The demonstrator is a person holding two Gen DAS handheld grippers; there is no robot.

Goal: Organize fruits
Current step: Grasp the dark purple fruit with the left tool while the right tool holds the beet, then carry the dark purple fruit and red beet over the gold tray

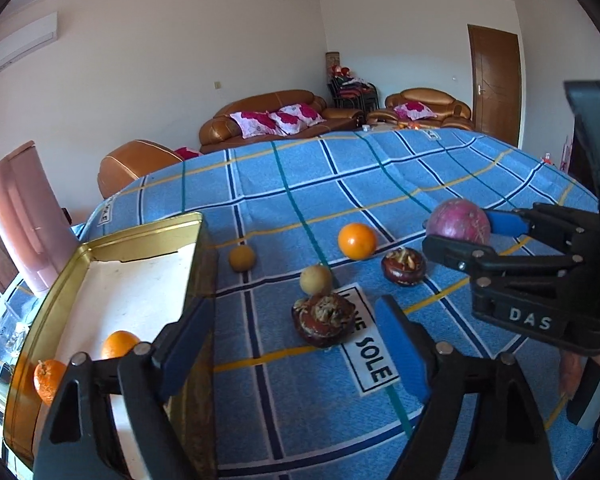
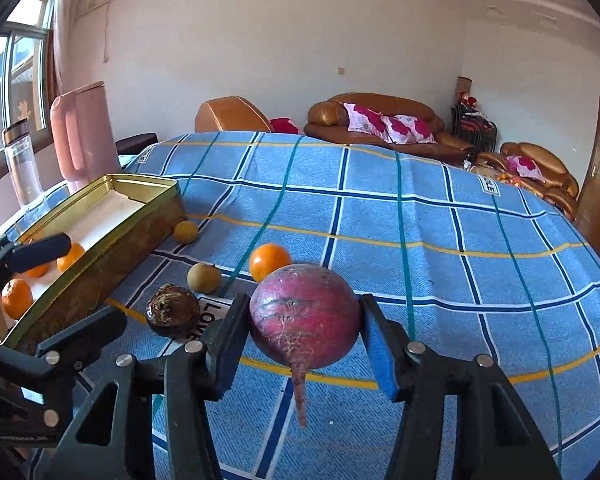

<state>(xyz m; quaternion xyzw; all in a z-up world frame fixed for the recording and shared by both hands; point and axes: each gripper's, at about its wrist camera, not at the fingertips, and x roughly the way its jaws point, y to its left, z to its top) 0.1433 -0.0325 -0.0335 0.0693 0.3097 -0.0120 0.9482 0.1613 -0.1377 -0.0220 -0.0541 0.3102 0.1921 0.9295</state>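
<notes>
My right gripper point(image 2: 304, 340) is shut on a round purple-red root with a thin tail point(image 2: 305, 316) and holds it above the blue checked cloth; the gripper point(image 1: 460, 236) and the root point(image 1: 458, 222) also show at the right of the left wrist view. My left gripper point(image 1: 296, 344) is open and empty, its left finger over the wall of the gold tin tray point(image 1: 204, 264). The tray point(image 2: 140, 228) holds three oranges point(image 1: 118, 344). On the cloth lie an orange point(image 1: 357, 241), two small tan fruits point(image 1: 316, 279), and two dark brown fruits point(image 1: 324, 320).
A pink jug point(image 2: 86, 132) and a clear bottle point(image 2: 22, 168) stand beyond the tray at the table's left edge. The cloth-covered table point(image 2: 440, 220) stretches far and right. Brown sofas point(image 1: 276, 120) stand past it.
</notes>
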